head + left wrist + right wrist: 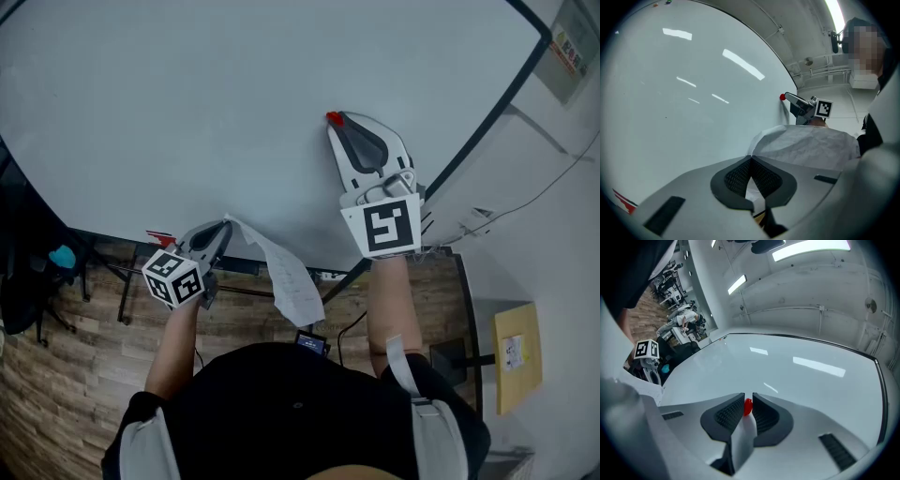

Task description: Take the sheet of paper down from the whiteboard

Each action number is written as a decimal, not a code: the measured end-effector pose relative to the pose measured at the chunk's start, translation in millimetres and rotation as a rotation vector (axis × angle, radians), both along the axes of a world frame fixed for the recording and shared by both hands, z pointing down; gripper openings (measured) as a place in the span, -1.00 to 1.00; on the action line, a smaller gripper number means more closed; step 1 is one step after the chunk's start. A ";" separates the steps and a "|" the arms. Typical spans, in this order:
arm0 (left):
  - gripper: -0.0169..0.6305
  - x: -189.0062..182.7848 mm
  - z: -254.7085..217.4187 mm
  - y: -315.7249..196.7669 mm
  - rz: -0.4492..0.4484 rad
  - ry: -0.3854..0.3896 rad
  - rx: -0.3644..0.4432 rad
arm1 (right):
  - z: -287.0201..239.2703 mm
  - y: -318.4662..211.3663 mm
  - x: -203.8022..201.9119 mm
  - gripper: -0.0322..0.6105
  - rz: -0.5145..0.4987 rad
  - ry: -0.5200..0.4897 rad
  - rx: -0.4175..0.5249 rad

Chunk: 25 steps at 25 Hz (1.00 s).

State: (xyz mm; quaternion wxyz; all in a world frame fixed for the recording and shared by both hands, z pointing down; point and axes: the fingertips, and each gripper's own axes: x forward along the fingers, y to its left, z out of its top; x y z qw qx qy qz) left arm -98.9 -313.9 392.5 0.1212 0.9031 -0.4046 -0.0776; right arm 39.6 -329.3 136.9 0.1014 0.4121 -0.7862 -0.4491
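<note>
The white, creased sheet of paper [292, 277] hangs away from the whiteboard [187, 103], one corner caught in my left gripper [226, 225], which is shut on it low at the board's bottom edge. In the left gripper view the jaws meet on the paper [806, 145] at my left gripper [751, 161]. My right gripper [335, 120] is higher up and to the right, shut on a small red magnet [333, 117] right at the board's face. The magnet [748, 406] sits between the pads of my right gripper [748, 409]. Whether it touches the board I cannot tell.
The board's dark frame [487, 122] runs diagonally at the right, with a white wall beyond. Below are a wooden floor [56, 375], the stand's legs [122, 281], a yellow panel [517, 356] and a small black device [312, 342].
</note>
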 end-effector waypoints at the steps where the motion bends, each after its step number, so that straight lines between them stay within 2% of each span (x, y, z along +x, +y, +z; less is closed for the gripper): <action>1: -0.91 1.3 -0.6 -0.1 0.001 0.000 0.001 | -1.3 -0.6 0.6 -0.71 -0.001 -0.002 0.003; 25: -0.91 -7.8 1.6 3.6 -0.028 0.012 -0.005 | -7.9 -0.8 2.5 -0.72 0.044 -0.015 0.075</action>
